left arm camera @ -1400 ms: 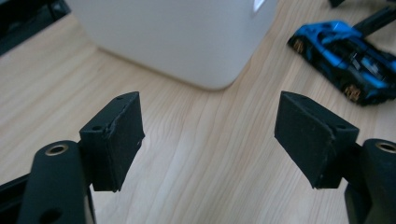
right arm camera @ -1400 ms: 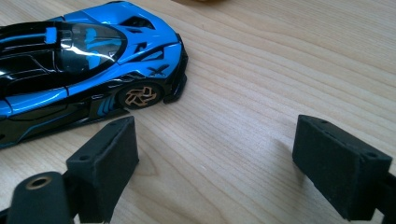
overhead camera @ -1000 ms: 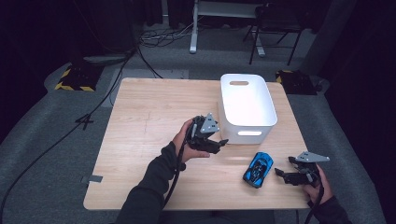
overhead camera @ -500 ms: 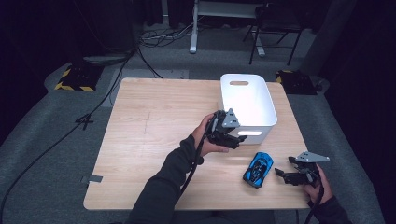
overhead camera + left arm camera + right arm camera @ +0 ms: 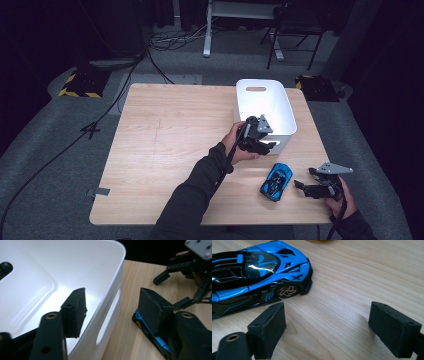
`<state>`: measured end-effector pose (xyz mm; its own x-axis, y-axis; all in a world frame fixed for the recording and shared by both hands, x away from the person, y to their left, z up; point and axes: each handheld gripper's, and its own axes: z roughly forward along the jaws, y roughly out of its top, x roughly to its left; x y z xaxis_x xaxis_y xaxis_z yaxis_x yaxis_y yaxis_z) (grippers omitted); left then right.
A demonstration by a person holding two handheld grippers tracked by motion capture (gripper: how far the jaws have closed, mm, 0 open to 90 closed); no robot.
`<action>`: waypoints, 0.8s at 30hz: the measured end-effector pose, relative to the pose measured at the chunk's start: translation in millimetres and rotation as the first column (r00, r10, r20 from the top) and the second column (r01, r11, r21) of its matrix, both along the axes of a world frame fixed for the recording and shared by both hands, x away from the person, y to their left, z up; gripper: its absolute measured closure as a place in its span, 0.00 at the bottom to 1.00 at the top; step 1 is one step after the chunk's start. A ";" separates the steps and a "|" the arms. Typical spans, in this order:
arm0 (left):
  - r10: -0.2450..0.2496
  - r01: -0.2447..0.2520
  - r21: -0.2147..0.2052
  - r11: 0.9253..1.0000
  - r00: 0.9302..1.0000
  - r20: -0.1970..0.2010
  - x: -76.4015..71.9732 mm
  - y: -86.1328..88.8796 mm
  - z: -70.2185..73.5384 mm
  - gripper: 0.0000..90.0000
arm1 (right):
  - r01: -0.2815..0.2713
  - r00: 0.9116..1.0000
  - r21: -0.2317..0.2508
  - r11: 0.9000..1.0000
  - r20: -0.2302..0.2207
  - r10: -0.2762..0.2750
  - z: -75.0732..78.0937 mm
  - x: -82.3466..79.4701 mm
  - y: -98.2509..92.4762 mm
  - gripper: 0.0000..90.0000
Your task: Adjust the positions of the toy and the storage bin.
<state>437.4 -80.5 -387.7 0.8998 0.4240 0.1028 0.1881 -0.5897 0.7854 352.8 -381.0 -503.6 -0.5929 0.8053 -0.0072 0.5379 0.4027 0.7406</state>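
A blue and black toy car (image 5: 275,181) lies on the wooden table (image 5: 165,150) near the front right. My right gripper (image 5: 301,187) rests just right of it, open; in the right gripper view the car (image 5: 259,282) lies ahead and left of the spread, empty jaws (image 5: 327,327). My left gripper (image 5: 264,141) is held at the front wall of the white bin (image 5: 260,105). In the left gripper view it (image 5: 112,305) stands open astride the bin's rim (image 5: 113,287), one jaw inside and one outside, with the car (image 5: 152,337) behind the outer jaw.
The bin looks bare inside, with handle slots in its end walls. Beyond the table are grey floor, cables, a yellow-black striped block (image 5: 80,82) and a chair's legs (image 5: 292,45). The right gripper (image 5: 186,267) appears past the bin's corner.
My left gripper has travelled right from the table's middle to the bin's front wall. The right gripper and the car have stayed put.
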 end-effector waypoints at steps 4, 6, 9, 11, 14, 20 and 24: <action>0.004 -0.004 0.025 1.000 1.000 -0.021 7.2 1.4 -5.5 0.58 | 0.000 1.000 -0.002 1.000 0.001 0.000 0.0 -0.2 0.1 0.16; 0.009 -0.009 0.015 1.000 0.999 -0.031 10.3 4.9 -5.7 0.67 | 0.000 1.000 -0.004 1.000 0.002 0.000 0.1 -0.3 0.1 0.16; -0.018 0.018 0.010 1.000 0.999 -0.036 13.6 11.8 -3.7 0.74 | 0.000 1.000 -0.004 1.000 0.001 0.000 0.1 -0.3 0.1 0.16; -0.030 0.030 0.006 1.000 0.999 -0.034 13.4 16.2 -1.7 0.77 | 0.000 1.000 -0.004 1.000 0.002 0.000 0.1 -0.3 0.1 0.16; -0.040 0.041 0.031 0.999 0.998 -0.041 14.4 25.3 1.3 0.76 | 0.000 1.000 -0.004 1.000 0.002 0.000 0.1 -0.3 0.1 0.16; -0.088 0.093 0.078 0.993 0.995 -0.055 12.7 53.7 4.8 0.75 | 0.000 1.000 -0.004 1.000 0.002 0.000 0.1 -0.4 0.2 0.16; -0.091 0.096 0.112 0.989 0.995 -0.049 9.2 74.8 8.1 0.71 | -0.001 1.000 -0.004 1.000 0.003 0.001 0.1 -0.3 0.1 0.16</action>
<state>446.6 -5.7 -379.6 0.9396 0.3257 0.1056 0.1606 -0.6916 0.7042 352.5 -380.9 -503.6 -0.5934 0.8048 -0.0123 0.5358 0.4064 0.7401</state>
